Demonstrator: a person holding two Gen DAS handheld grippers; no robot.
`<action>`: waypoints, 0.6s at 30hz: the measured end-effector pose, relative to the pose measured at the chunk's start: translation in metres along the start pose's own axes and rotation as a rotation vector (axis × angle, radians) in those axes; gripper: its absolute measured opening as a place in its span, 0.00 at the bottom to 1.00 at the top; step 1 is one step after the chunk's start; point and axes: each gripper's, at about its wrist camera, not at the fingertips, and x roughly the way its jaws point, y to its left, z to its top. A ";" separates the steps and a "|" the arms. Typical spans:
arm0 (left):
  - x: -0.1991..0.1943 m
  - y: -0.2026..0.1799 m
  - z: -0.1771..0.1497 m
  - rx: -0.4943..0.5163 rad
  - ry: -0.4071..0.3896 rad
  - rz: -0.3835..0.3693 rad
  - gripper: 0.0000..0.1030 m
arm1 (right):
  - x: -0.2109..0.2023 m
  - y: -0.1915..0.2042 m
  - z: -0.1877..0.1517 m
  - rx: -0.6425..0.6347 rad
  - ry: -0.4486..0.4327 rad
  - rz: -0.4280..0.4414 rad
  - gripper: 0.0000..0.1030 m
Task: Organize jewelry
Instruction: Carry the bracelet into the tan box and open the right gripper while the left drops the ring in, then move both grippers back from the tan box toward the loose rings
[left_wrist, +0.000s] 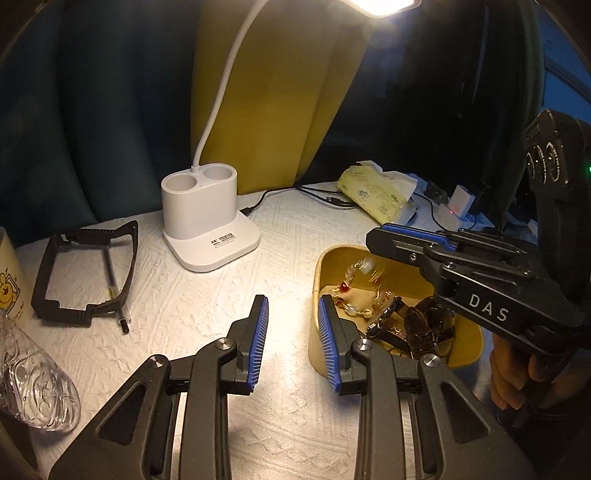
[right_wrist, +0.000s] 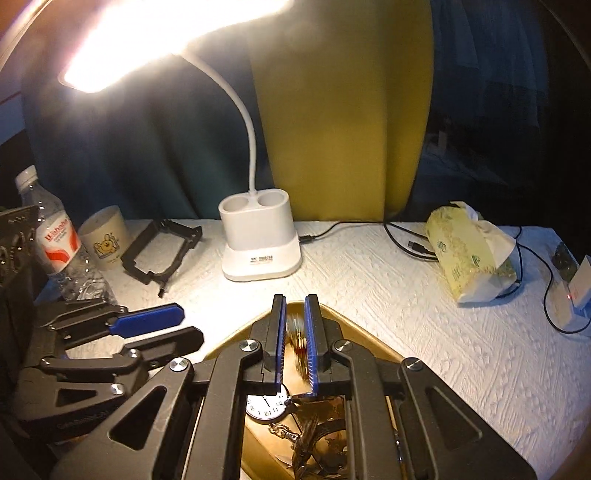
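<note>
My right tool (right_wrist: 295, 332) is clamped tight on a gold beaded bracelet (right_wrist: 297, 338), which is blurry between the pads and dangles over the yellow tray (left_wrist: 469, 347). The left tool (left_wrist: 291, 325) sits partly open with nothing in it, one finger just beside the tray's near wall, over the white counter (left_wrist: 207, 295). The rest of the jewelry is piled in the tray: a watch (right_wrist: 266, 404) with a white face and some brown straps (left_wrist: 421, 332). The white lamp base (left_wrist: 207, 225) stands behind.
</note>
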 end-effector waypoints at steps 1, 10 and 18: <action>-0.001 -0.001 0.000 0.002 -0.001 -0.001 0.29 | -0.001 -0.001 0.000 0.005 0.001 -0.008 0.10; -0.015 -0.009 -0.002 0.019 -0.022 -0.021 0.29 | -0.019 -0.007 -0.008 0.037 0.004 -0.032 0.10; -0.038 -0.020 -0.006 0.044 -0.054 -0.041 0.29 | -0.043 0.003 -0.018 0.037 -0.001 -0.053 0.10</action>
